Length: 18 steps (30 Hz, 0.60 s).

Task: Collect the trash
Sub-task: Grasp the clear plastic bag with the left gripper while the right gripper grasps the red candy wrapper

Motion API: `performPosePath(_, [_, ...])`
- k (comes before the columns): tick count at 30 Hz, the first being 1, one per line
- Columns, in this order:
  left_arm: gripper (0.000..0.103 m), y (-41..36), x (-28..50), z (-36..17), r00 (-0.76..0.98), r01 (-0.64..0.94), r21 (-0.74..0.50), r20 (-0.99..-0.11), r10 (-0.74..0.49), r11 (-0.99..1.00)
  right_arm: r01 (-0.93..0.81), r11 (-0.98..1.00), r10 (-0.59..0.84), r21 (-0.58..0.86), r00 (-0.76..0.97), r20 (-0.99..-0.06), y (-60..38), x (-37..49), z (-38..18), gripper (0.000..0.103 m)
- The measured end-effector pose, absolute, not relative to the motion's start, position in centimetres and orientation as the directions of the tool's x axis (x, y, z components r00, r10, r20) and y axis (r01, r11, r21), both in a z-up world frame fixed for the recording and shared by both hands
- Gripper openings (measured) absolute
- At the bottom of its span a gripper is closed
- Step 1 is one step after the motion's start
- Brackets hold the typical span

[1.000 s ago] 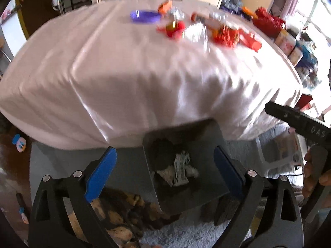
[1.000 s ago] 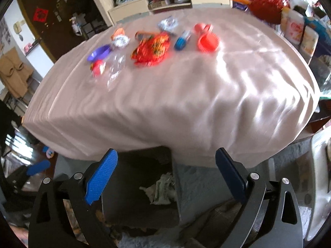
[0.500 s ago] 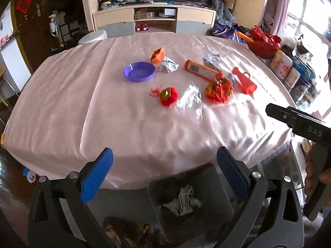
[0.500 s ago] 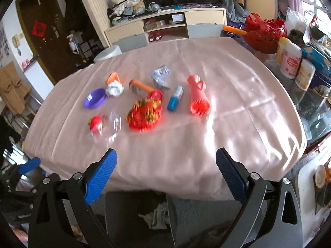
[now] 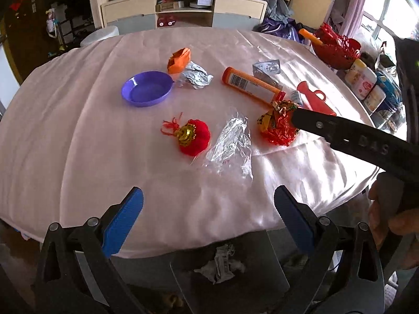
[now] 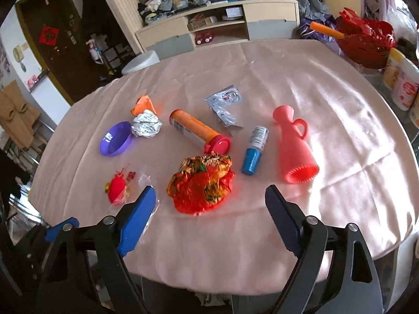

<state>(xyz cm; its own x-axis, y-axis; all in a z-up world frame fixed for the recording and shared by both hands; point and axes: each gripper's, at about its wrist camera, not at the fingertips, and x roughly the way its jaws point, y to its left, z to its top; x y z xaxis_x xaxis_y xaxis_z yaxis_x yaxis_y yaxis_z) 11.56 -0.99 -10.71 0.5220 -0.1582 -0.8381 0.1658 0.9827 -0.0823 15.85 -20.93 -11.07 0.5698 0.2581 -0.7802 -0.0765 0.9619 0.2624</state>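
The surface (image 5: 78,136), draped in pink satin cloth, now fills my view where a moment ago I was looking down over its edge at the dark bin (image 5: 227,269) on the floor; the bin has slid to the bottom of the left view with crumpled paper (image 5: 221,263) already in it. I take that to mean one drop is done and I am coming back for the next piece. My left tool (image 5: 208,218) is spread as wide as it goes and empty. My right tool (image 6: 209,204) is also empty, its jaws starting to close, with nothing yet between them. Taking the purple dish (image 6: 115,138) as my landmark: the crumpled red and gold foil wrapper (image 6: 201,185) lies well to its right and nearer me, just ahead of my right tool, bulky, shiny and loosely balled. The clear cellophane (image 5: 230,141), flat and wrinkled, lies nearer me than the dish, beside the red ornament (image 5: 192,136). The small silver foil ball (image 6: 146,125) touches the dish's right rim.
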Motion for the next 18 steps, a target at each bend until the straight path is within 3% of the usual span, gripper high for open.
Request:
performPosePath(10, [0.095, -2.6, 13.7, -12.5, 0.511, 0.190, -0.054, -0.847, -0.146, 0.980, -0.077, 0.953, 0.286, 0.292, 0.534, -0.796, -20.5, 18.1, -13.3, 0.084])
performPosePath(15, [0.093, -3.2, 14.4, -13.2, 0.496, 0.214, -0.091, -0.848, -0.188, 0.973, -0.076, 0.943, 0.314, 0.324, 0.525, -0.791, -20.8, 18.8, -13.8, 0.076])
performPosePath(18, [0.083, -4.2, 14.5, -13.5, 0.505, 0.235, -0.061, -0.845, -0.176, 0.970, -0.094, 0.939, 0.329, 0.330, 0.519, -0.789, -20.6, 19.0, -13.8, 0.061])
